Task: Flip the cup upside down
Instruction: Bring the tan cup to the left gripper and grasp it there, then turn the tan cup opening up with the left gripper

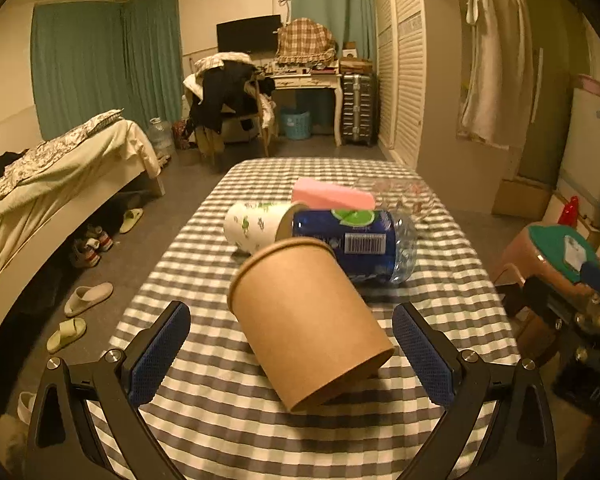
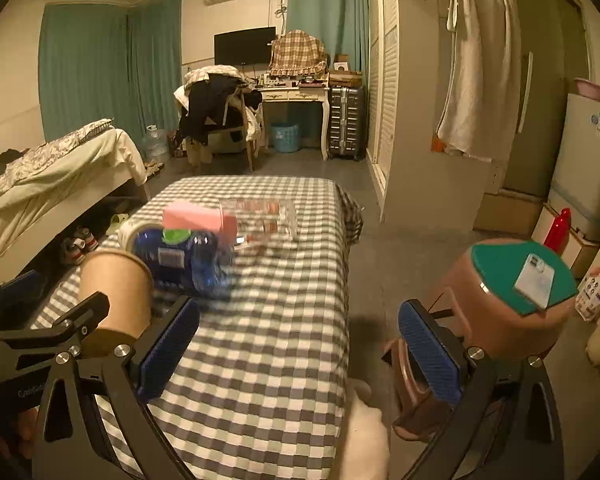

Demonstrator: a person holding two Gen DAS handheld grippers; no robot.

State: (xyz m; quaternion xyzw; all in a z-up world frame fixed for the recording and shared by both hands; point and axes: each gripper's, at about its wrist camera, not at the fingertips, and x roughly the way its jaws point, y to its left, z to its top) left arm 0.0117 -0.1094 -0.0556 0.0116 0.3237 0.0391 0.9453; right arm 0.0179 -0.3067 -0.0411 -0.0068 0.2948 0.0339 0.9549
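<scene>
A brown paper cup (image 1: 306, 322) leans tilted on the checked tablecloth (image 1: 228, 432), its rim pointing up and away and its base toward me. My left gripper (image 1: 292, 350) is open, with one blue-padded finger on each side of the cup and neither touching it. In the right wrist view the cup (image 2: 118, 290) shows at the left behind the left gripper's finger. My right gripper (image 2: 298, 354) is open and empty over the table's right edge.
A blue-labelled plastic bottle (image 1: 358, 246) lies behind the cup, with a white patterned cup (image 1: 254, 226) on its side, a pink block (image 1: 332, 196) and a clear box (image 1: 400, 192). A stool with a teal top (image 2: 516, 280) holding a phone stands at the right. The bed (image 1: 52, 176) is left.
</scene>
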